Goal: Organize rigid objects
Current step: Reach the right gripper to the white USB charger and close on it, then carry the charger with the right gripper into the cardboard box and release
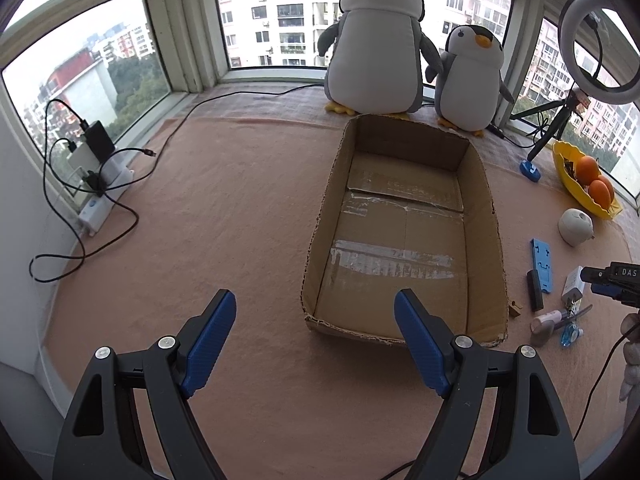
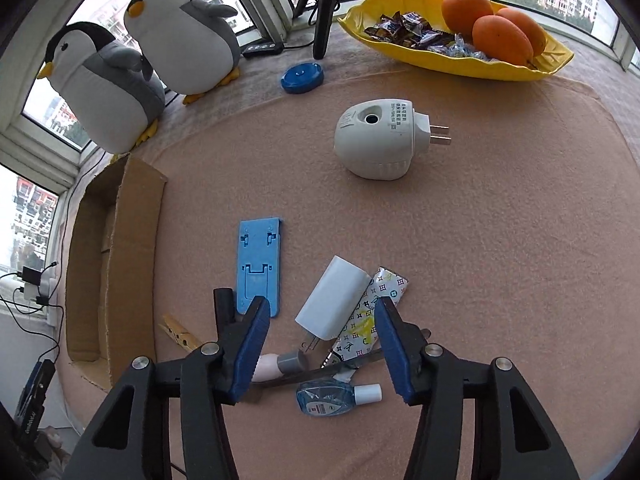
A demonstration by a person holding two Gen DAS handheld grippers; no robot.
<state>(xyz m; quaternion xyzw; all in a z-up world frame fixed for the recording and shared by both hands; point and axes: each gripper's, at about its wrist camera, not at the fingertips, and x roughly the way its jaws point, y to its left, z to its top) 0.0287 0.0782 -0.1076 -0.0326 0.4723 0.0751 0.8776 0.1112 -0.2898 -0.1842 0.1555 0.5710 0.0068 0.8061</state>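
An open cardboard box [image 1: 404, 224] lies empty on the pink cloth; it also shows at the left of the right wrist view [image 2: 132, 240]. My left gripper [image 1: 316, 312] is open and empty in front of the box. My right gripper [image 2: 320, 320] is open above a pile: a white charger [image 2: 332, 300], a patterned lighter [image 2: 380, 300], a small blue bottle [image 2: 328, 398], scissors [image 2: 320, 372] and a pink tube [image 2: 276, 364]. A blue phone stand [image 2: 258, 264], a black bar [image 2: 222, 304], a wooden clothespin [image 2: 180, 332] and a white plug-in device [image 2: 376, 140] lie nearby.
Two plush penguins [image 1: 376, 40] stand behind the box. A yellow tray [image 2: 460, 56] holds oranges and sweets. A ring light on a tripod [image 1: 560, 112] and a blue lid [image 2: 302, 77] are at the back right. A power strip with chargers and cables [image 1: 92, 176] lies at the left.
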